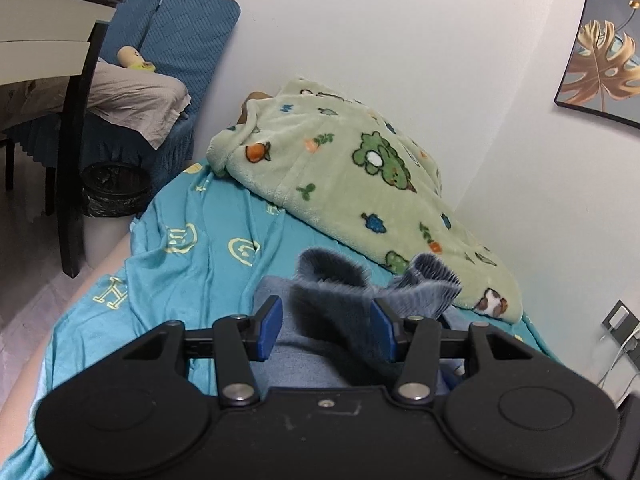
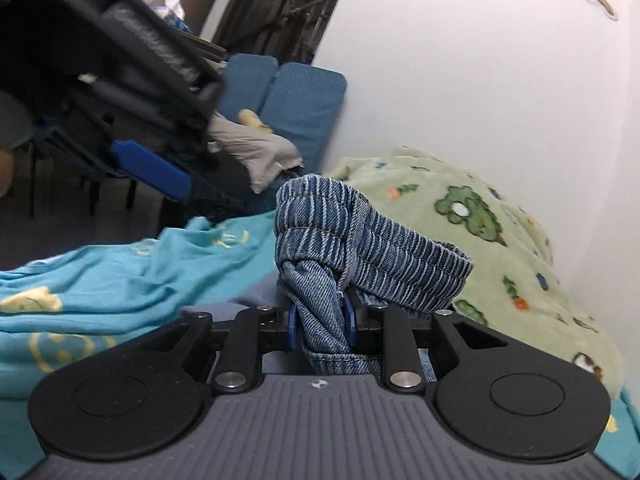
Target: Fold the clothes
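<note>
A pair of blue denim trousers (image 2: 320, 232) with a striped elastic waistband stands bunched up above the bed. My right gripper (image 2: 321, 330) is shut on a fold of the denim, with both blue pads pressing on it. In the left wrist view the same trousers (image 1: 332, 296) show their grey fleecy lining and ribbed waistband just ahead of my left gripper (image 1: 328, 326). Its jaws stand apart, and the left pad (image 1: 272, 326) is clear of the cloth. From the right wrist view, one blue finger (image 2: 152, 168) of the left gripper hangs bare at the upper left, apart from the denim.
The bed carries a turquoise sheet (image 1: 192, 248) and a rumpled green cartoon blanket (image 1: 360, 168) against the white wall. Blue-covered chairs (image 1: 188, 40), a dark table leg (image 1: 76, 160) and a black bin (image 1: 116, 192) stand at the left. A wall socket with cables (image 1: 620, 320) is at the right.
</note>
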Demonstrator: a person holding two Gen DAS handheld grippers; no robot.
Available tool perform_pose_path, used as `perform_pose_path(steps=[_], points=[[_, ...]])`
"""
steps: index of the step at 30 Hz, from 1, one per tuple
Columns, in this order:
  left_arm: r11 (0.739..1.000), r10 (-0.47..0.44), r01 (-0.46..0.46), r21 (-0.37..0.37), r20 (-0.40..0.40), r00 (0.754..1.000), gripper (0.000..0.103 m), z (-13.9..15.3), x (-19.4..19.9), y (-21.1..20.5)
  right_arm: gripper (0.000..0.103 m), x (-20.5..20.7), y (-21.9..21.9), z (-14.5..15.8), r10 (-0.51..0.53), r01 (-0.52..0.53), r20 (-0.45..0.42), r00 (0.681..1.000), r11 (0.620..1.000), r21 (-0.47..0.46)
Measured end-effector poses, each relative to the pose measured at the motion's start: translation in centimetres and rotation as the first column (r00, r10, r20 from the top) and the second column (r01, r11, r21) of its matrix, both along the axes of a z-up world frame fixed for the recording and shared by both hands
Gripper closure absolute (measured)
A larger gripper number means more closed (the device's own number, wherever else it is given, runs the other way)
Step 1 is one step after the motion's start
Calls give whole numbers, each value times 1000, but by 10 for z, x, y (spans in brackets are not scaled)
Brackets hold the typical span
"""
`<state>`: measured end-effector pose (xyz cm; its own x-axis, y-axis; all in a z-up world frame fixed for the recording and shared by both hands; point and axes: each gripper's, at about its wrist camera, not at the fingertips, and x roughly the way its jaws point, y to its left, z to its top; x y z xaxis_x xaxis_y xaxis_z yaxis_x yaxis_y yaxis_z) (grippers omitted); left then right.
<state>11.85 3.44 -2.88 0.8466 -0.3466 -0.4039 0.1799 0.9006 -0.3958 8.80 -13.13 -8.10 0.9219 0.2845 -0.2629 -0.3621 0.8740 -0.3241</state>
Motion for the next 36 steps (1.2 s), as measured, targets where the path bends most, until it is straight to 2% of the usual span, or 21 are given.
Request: perform_pose_path(steps=[3,6,9,10,11,14,18,22,24,27,32,36], points=[[1000,-13,13,6,-4,1000,57,-2,0,-2,78,8,11,-17,24,-24,-52,998,1000,-6],[999,-37,37,25,-12,999,57,-7,2,-7,76,8,13,-22,34,-35,-52,998,999,-22],[997,-56,57,45,-21,998,57,-12,3,-12,63,6,9,-18,56,-58,-42,998,998,-30],[997,-59,60,51,-23,998,57,-14,4,-13,51,5,6,-16,86,-87,-44,995,996,-15],[997,-62,63,55,-23,998,57,-15,4,-13,44,2,1,-13,117,-116,-44,992,993,12],[995,-69,71,65,-25,997,57,-18,4,-13,43,-9,-7,-2,125,-124,-35,992,992,38],[995,-80,82,59,-37,996,59,-22,8,-14,45,-20,-30,18,105,-97,-51,993,987,131],[992,-106,109,67,-41,993,61,-24,12,-20,45,-10,-62,39,32,-4,-85,996,950,313],[990,-120,123,71,-40,992,64,-23,13,-23,45,9,-73,49,-20,61,-114,993,928,368],[986,-138,141,88,-34,990,65,-24,15,-28,44,51,-78,64,-47,128,-214,976,915,383],[979,-147,150,140,-30,989,67,-29,19,-34,44,116,-58,79,-1,94,-299,954,951,296],[975,-160,163,152,-29,987,66,-36,25,-37,48,163,-51,72,6,151,-445,895,936,316]])
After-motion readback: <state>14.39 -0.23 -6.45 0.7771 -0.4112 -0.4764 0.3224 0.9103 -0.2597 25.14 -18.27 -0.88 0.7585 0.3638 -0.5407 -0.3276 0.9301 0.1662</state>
